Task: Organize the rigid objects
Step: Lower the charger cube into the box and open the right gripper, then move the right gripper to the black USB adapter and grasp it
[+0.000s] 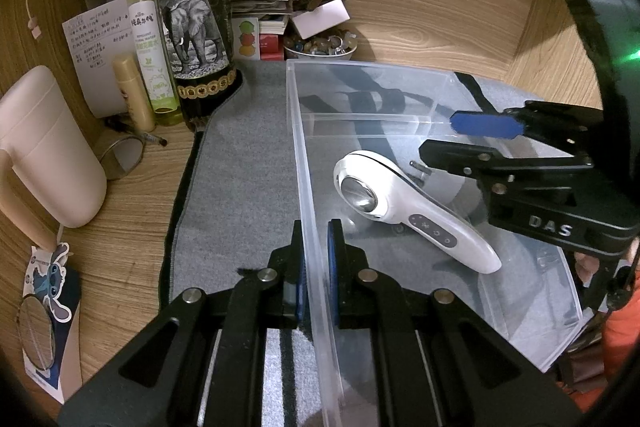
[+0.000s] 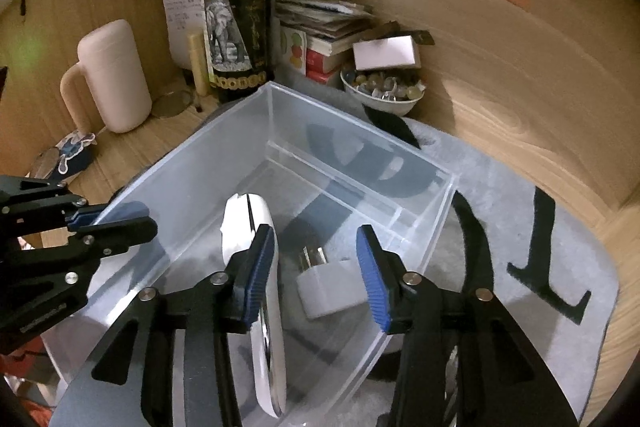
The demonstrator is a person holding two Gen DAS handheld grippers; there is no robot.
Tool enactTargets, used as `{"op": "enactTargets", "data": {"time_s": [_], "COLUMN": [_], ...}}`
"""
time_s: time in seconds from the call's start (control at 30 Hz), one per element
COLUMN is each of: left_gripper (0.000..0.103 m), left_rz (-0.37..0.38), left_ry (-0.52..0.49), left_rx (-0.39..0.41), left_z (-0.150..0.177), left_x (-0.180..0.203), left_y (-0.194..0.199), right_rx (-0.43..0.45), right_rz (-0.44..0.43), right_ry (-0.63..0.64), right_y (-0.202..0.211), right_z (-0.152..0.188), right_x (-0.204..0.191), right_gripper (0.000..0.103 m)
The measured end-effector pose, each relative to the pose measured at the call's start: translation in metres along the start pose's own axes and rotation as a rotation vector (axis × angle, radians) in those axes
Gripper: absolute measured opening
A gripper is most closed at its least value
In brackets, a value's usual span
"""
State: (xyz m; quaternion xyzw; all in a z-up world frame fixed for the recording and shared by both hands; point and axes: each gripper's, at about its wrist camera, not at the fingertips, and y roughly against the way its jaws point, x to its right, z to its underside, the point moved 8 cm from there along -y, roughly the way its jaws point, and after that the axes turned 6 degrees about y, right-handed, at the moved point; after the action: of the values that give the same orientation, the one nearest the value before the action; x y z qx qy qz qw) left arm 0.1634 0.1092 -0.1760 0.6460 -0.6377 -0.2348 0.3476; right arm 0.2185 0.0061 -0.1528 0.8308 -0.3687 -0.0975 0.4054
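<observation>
Your left gripper (image 1: 316,259) clamps the clear bin's (image 1: 400,75) left wall.
Inside the bin, right of your grip, a white handheld device (image 1: 416,211) lies flat.

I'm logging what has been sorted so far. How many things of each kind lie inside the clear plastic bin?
White handheld device: 1
Grey plug adapter: 1
Total in the clear bin: 2

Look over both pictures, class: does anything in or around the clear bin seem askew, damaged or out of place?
Nothing looks spilled or damaged. The white handheld device lies diagonally on the floor of the clear bin, beside a white plug adapter. The left tongs are clamped on the bin's wall; the right tongs hang open above.
</observation>
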Motion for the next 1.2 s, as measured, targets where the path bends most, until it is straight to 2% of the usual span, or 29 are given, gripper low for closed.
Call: {"op": "enactTargets", "data": {"time_s": [0.1, 0.23, 0.4, 0.67, 0.87, 1.0, 1.2], "left_gripper": [0.007, 0.007, 0.007, 0.007, 0.007, 0.007, 0.007], "left_rz": [0.0, -0.001, 0.0, 0.0, 0.001, 0.0, -0.001], "left_ry": [-0.001, -0.003, -0.002, -0.003, -0.003, -0.003, -0.002], "left_rx": [0.0, 0.0, 0.0, 0.0, 0.0, 0.0, 0.001], "left_z": [0.0, 0.0, 0.0, 0.0, 0.0, 0.0, 0.0], "left_x": [0.0, 0.0, 0.0, 0.0, 0.0, 0.0, 0.0], "left_y": [0.0, 0.0, 0.0, 0.0, 0.0, 0.0, 0.0], "right_rx": [0.027, 0.068, 0.111, 0.175, 0.214, 0.194, 0.108], "right_rz": [0.013, 0.037, 0.063, 0.074, 0.12, 0.151, 0.224], "right_ry": [0.003, 0.008, 0.01, -0.028, -0.052, -0.083, -0.165], "right_y": [0.01, 0.025, 0.044, 0.074, 0.095, 0.098, 0.093], "right_z": [-0.003, -0.006, -0.008, -0.007, -0.002, 0.012, 0.056], "right_x": [0.0, -0.001, 0.0, 0.007, 0.016, 0.031, 0.064], "right_gripper": [0.053, 0.073, 0.081, 0.082, 0.083, 0.084, 0.084]}}
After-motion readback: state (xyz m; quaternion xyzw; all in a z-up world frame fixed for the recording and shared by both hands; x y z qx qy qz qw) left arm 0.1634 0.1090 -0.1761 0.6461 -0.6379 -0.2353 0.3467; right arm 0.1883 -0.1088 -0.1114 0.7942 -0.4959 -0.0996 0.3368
